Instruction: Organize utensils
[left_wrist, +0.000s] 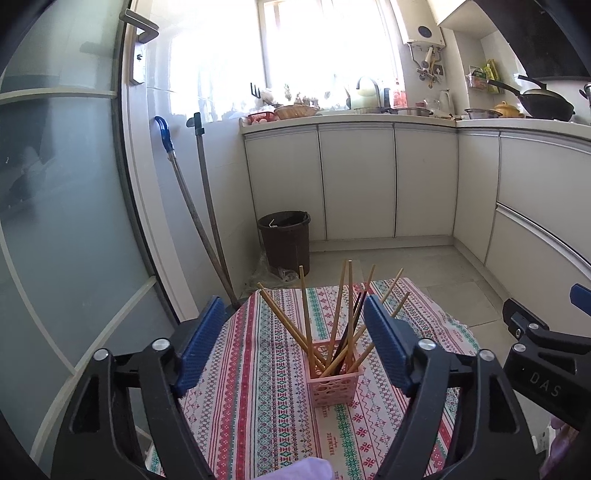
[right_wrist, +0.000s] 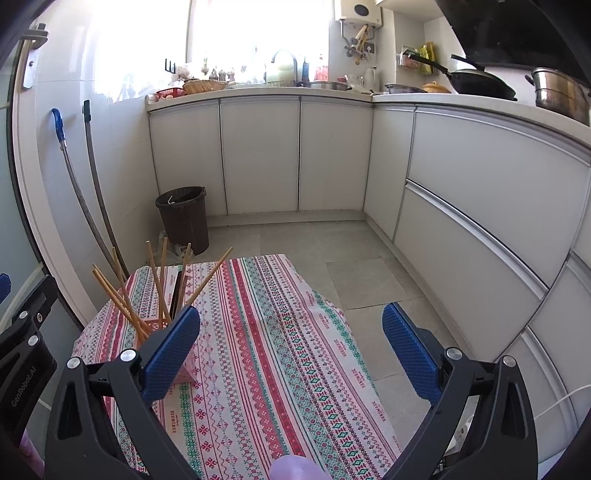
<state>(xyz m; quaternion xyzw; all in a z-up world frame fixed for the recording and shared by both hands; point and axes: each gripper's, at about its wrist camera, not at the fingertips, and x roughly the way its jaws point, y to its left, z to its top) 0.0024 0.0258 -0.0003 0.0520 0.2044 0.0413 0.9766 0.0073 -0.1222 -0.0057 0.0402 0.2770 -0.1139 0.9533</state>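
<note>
Our left claw (left_wrist: 295, 345), black-framed with ribbed blue rubber pads, stands wide open and holds nothing; between its pads we see the pink perforated plastic holder (left_wrist: 333, 373), square-sided, on the striped woven tablecloth (left_wrist: 258, 387). In it we count slender pale wooden chopsticks (left_wrist: 306, 317) fanned outward, with a darker pair (left_wrist: 349, 332) among them. Our right claw (right_wrist: 291, 354), of the same build, is likewise spread and empty above bare cloth, the holder just beside its left pad (right_wrist: 170, 354). A brown ribbed plastic bin (left_wrist: 286, 240) stands on the floor beyond.
</note>
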